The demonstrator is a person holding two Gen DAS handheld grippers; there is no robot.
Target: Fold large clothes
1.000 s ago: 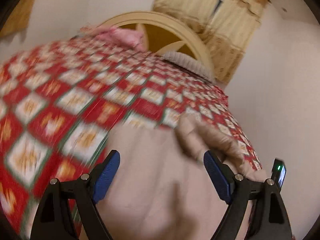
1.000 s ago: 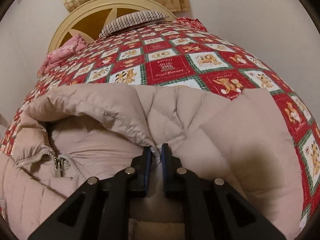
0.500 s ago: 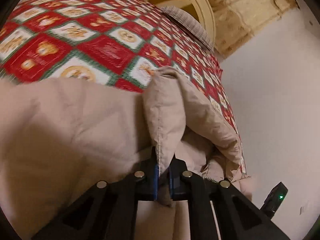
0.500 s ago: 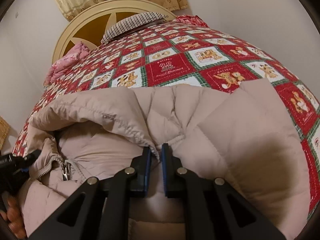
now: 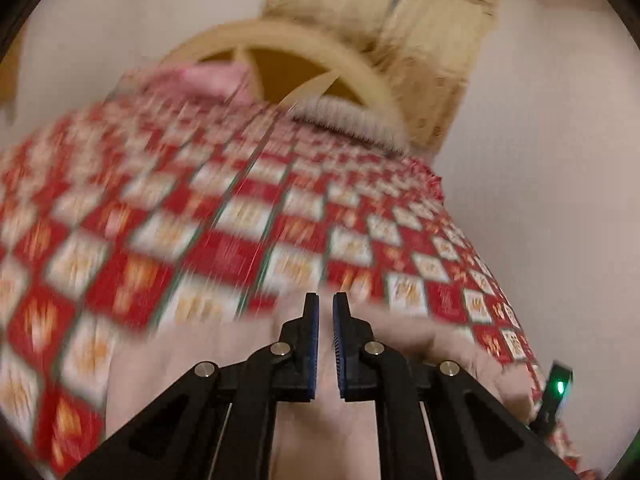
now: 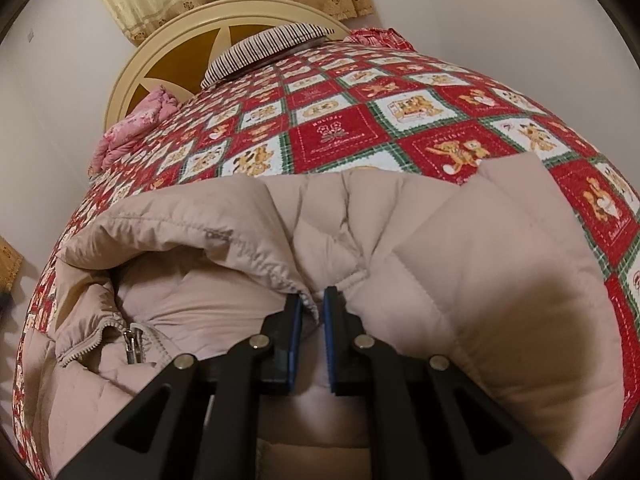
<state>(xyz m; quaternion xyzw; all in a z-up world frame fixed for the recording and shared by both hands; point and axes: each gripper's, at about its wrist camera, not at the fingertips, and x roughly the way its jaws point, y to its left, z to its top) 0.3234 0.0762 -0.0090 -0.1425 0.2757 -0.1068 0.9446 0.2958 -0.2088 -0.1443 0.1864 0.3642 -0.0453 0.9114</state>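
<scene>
Folding step | left wrist view, blurred: left gripper [image 5: 325,304] pressed together, seemingly empty, above beige puffer jacket [image 5: 200,360] at lower frame; regrip hem | right wrist view: right gripper [image 6: 312,300] pinching jacket edge, centre; keep taut.

Warm, even indoor light. The left wrist view is heavily motion-blurred across the quilt [image 5: 224,216]; only the tool [image 5: 325,304] stays sharp. The right wrist view is crisp, with a soft dark shadow on the jacket [image 6: 560,320] lower right. Fisheye bending and black corners frame both.
</scene>
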